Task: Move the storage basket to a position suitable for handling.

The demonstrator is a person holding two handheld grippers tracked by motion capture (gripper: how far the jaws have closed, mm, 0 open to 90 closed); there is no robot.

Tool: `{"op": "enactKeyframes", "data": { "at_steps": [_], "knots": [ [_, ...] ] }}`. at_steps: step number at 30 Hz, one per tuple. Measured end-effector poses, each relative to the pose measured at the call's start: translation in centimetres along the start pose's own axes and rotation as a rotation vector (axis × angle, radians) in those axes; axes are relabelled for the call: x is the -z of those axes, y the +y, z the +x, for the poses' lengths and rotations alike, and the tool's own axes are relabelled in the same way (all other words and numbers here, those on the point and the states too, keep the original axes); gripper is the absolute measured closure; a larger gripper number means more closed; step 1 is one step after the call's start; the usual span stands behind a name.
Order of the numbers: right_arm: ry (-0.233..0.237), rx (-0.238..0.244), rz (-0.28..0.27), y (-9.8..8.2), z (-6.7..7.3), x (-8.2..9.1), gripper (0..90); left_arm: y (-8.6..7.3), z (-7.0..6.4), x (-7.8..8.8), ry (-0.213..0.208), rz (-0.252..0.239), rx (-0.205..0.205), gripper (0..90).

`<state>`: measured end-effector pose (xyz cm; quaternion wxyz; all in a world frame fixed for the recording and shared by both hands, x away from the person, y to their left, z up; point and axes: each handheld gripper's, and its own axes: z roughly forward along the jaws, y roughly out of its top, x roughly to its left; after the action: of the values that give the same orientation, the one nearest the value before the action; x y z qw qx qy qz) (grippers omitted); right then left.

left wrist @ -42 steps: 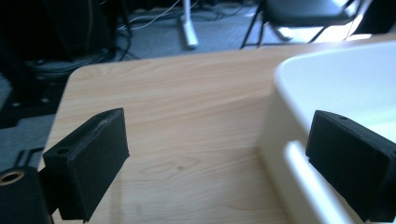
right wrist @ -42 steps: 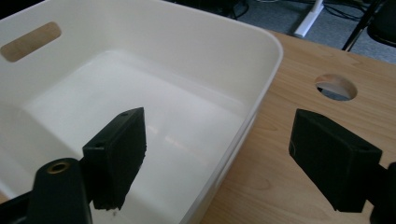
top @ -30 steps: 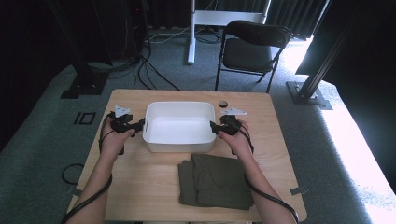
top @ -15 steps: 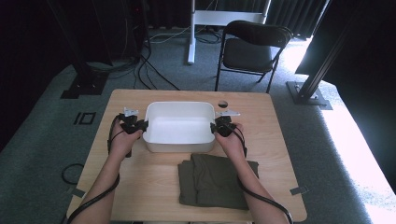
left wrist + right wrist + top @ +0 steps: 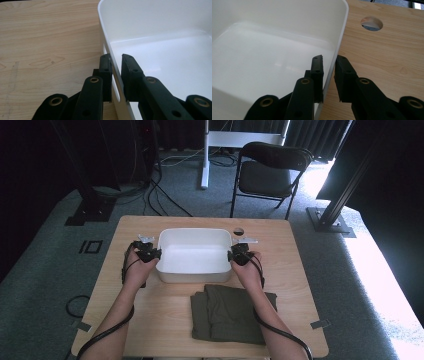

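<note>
I see a white plastic bin (image 5: 194,254) on a light wooden table (image 5: 150,320), and I place everything relative to that bin. It sits toward the far half of the tabletop, open side up, with nothing inside it.

My left gripper (image 5: 151,254) is at the bin's left wall. In the left gripper view, its 2 black jaws straddle the thin white rim (image 5: 110,47), 1 outside over the wood and 1 inside over the bin's floor. The jaws have just been closing and now stand narrow, pinched on that wall.

My right gripper (image 5: 235,255) is at the bin's right wall, directly opposite. In the right gripper view, its 2 jaws likewise straddle the rim (image 5: 340,42), 1 inside and 1 outside. These jaws have also just been closing, and they now grip the wall narrowly.

A folded olive-green cloth (image 5: 227,312) lies just in front of the bin, on the side nearer me and toward the right. A round hole in the tabletop (image 5: 238,231) sits just beyond the bin's far right corner. A black folding chair (image 5: 272,172) stands on the grey carpet well behind the bin.
</note>
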<state>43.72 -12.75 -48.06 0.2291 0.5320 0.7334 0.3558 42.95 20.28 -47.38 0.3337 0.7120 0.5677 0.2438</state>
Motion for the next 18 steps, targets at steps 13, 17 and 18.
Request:
{"op": "enactKeyframes", "data": {
  "at_steps": [13, 17, 18],
  "knots": [
    [-0.029, -0.027, 0.006, -0.2, -1.9, 0.4, 79.2, 0.6, -2.1, -0.8, -0.02, 0.001, 0.003, 80.5],
    [-0.04, -0.038, 0.007, -0.3, -2.8, 0.6, 79.9, 0.8, -2.9, -1.1, -0.028, 0.003, 0.002, 80.3],
    [-0.043, -0.04, 0.008, -0.3, -3.0, 0.7, 80.0, 0.9, -3.1, -1.3, -0.028, 0.002, 0.0, 80.4]
  ]
}}
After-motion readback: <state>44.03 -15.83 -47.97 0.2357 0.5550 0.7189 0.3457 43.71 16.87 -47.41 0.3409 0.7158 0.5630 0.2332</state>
